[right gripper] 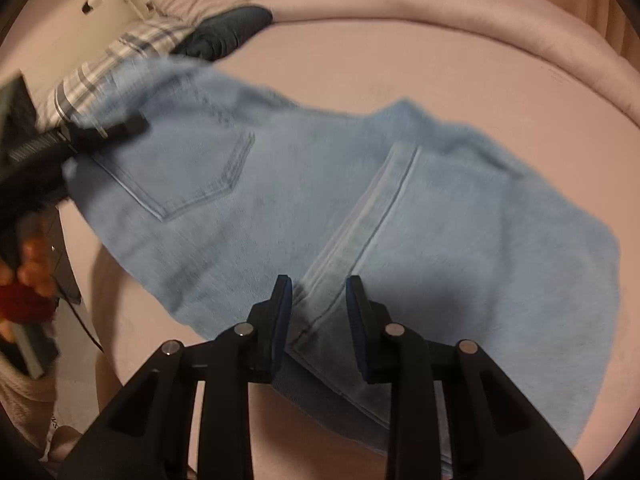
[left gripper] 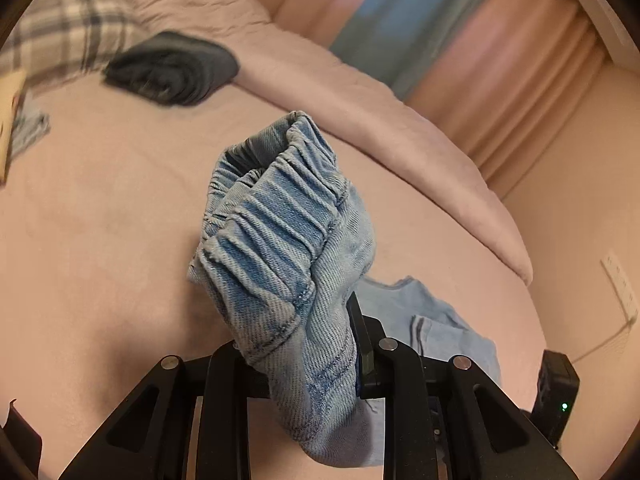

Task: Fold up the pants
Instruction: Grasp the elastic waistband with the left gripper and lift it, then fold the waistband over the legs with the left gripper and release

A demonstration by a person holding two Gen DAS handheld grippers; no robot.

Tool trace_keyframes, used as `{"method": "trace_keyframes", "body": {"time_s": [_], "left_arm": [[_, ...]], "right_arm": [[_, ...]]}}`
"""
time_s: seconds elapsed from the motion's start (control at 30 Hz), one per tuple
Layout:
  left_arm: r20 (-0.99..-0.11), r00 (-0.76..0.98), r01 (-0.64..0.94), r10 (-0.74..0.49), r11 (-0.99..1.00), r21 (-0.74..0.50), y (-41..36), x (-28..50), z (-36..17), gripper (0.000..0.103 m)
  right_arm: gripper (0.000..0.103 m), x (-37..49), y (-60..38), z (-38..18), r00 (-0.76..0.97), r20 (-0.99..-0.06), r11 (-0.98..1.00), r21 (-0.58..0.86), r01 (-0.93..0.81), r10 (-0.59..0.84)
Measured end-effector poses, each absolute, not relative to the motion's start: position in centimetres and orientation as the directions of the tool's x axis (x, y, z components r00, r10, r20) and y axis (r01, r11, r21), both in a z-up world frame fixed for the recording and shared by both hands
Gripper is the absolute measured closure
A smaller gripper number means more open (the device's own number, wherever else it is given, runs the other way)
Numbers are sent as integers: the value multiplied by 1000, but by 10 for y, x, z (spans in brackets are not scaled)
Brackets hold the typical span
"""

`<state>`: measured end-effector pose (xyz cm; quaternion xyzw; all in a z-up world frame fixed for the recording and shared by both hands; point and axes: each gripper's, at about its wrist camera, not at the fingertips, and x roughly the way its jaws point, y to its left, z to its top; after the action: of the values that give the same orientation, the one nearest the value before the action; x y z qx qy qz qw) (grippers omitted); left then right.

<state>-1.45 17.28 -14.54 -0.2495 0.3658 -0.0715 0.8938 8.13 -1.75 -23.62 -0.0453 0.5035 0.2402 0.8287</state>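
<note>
left wrist view: the left gripper (left gripper: 304,360) is clamped on the elastic waistband of the jeans (left gripper: 280,240), holding it bunched and raised above the bed (left gripper: 100,220); the rest of the denim trails down to the right.

right wrist view: the jeans (right gripper: 320,184) lie spread on the bed (right gripper: 400,60), long axis running from upper left to lower right. the right gripper (right gripper: 319,300) has its jaws apart, straddling the seam, pads not pressing. the left gripper (right gripper: 80,136) holds the far left end, so the right is nearer the seam.

A bedroom: pink bed (left gripper: 100,208); striped curtains (left gripper: 460,48); plaid pillow (left gripper: 68,36)
</note>
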Motion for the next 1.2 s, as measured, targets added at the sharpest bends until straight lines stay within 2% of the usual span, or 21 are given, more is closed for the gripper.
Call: {"method": "trace_keyframes", "body": {"time_s": [0.33, 0.8, 1.2], "left_arm": [[-602, 742, 62, -295, 924, -377, 130, -19, -114, 79], [-606, 726, 218, -325, 945, -246, 67, -17, -103, 79], [-636, 679, 302, -366, 929, -212, 30, -11, -111, 79]], "right_arm": [[75, 83, -28, -239, 380, -836, 875, 216, -434, 395], [73, 74, -69, -225, 429, -802, 891, 265, -368, 416], [71, 60, -129, -202, 517, -779, 933, 255, -255, 355]]}}
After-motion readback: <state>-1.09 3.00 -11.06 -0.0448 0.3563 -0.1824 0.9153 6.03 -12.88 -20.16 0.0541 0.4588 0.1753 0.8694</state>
